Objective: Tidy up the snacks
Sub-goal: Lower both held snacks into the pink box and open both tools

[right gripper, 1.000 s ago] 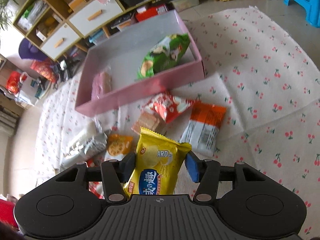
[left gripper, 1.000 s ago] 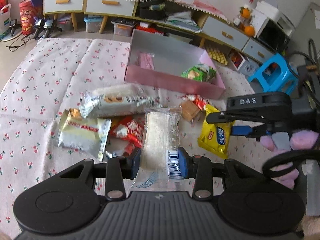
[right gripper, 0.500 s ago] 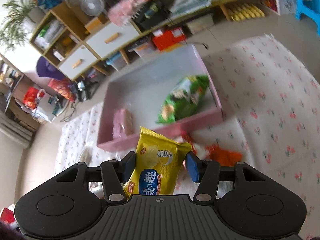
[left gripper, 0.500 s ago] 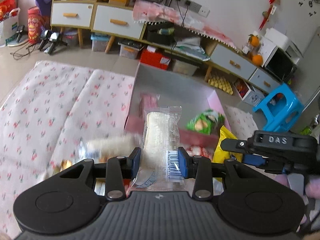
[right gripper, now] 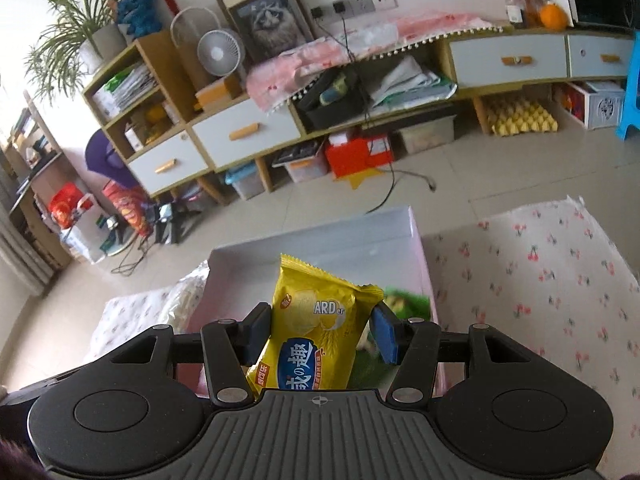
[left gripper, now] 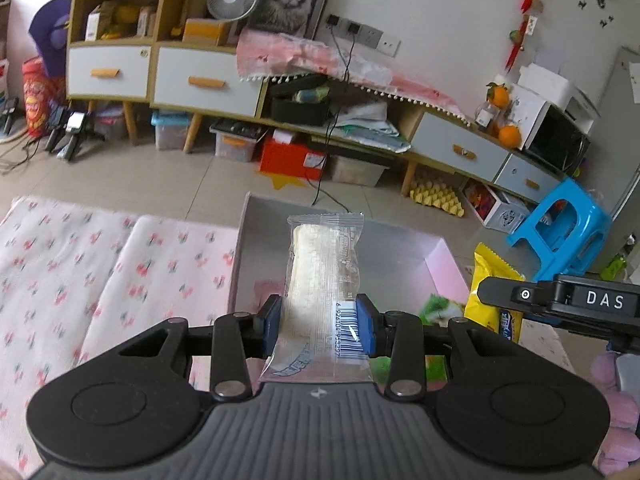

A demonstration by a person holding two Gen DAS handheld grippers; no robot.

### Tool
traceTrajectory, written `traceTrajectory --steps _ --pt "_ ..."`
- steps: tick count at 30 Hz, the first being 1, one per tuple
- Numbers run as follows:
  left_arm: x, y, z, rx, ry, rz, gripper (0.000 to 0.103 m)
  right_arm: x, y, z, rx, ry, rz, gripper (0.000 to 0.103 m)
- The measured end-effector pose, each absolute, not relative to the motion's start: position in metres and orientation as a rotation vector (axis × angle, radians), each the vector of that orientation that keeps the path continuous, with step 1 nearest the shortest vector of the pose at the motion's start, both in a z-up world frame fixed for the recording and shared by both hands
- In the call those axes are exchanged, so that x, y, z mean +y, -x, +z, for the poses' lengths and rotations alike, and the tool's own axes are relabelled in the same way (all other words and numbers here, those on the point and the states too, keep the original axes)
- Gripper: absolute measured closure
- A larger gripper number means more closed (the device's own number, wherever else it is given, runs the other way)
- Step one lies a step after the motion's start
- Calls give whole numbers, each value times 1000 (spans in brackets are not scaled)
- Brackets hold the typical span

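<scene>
While over the pink box (left gripper: 404,248), left tool (left gripper: 319,322) clamping clear packet (left gripper: 325,264), right tool (right gripper: 320,338) yellow bag (right gripper: 310,320).

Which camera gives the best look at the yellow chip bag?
The right wrist view: the yellow chip bag sits front and centre in the right gripper, its printed face fully readable. The left wrist view shows only a strip of that bag, partly hidden behind the right gripper's black body.

green snack bag (right gripper: 404,304) mostly hidden behind yellow bag (right gripper: 316,336), cherry cloth (left gripper: 120,280) blurred, pink box (left gripper: 448,264) partly covered
</scene>
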State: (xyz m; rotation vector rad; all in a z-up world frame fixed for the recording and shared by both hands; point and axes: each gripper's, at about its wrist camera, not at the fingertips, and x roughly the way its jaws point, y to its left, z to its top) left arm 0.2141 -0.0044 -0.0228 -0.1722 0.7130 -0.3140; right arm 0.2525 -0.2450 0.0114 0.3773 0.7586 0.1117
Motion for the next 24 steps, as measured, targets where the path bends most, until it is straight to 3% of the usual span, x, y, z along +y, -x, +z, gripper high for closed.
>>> traceTrajectory --steps 21,24 --pt "-27 -266 -53 735 34 -300 67 -250 -317 -37 730 -337 90 49" --pt "-26 -263 -50 711 48 -302 57 -249 -314 -36 717 -335 104 48"
